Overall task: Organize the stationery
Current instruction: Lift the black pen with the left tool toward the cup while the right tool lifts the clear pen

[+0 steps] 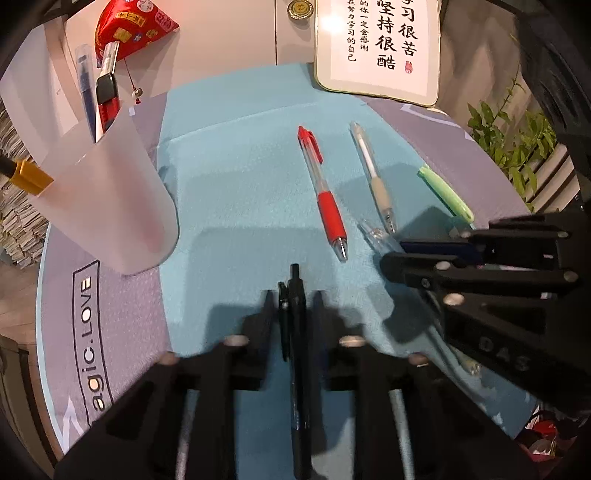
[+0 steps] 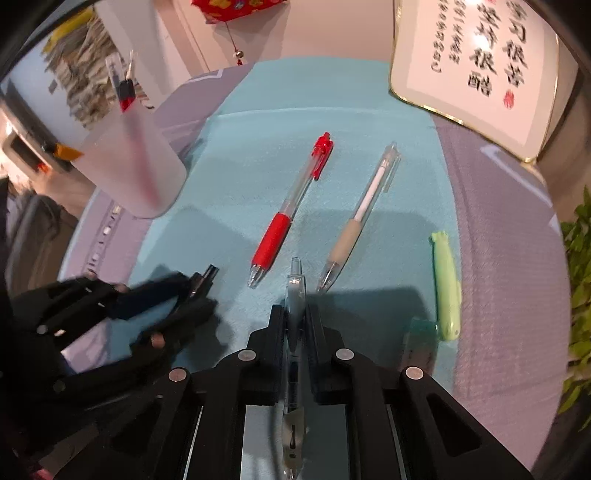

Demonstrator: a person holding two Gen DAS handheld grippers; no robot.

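The left gripper (image 1: 293, 306) had its fingers (image 1: 264, 317) close on either side of a black pen (image 1: 297, 332) that ran back between them toward the camera; whether they actually pinched it could not be told. The right gripper (image 2: 295, 317) had its fingers (image 2: 277, 325) pressed in on a clear pen (image 2: 295, 295), whose capped end poked out just ahead of the fingertips.

Just ahead of both grippers, a red pen (image 1: 325, 199) and a beige-grip pen (image 1: 373, 177) lay side by side on the blue cloth (image 1: 236, 177), apart from each other and untouched. To the right of the right gripper's fingers a pale green pen (image 2: 447, 288) lay near the cloth's edge, with a small teal piece (image 2: 421, 332) just beside its near end.

Ahead and to the left of the fingers stood a frosted pen cup (image 1: 110, 199) on the surface, over a purple mat (image 1: 110, 332), holding a few pens upright. Farther ahead on the right, a framed calligraphy sign (image 1: 380, 44) leaned up, and a red pouch (image 1: 129, 26) hung beyond the cup.
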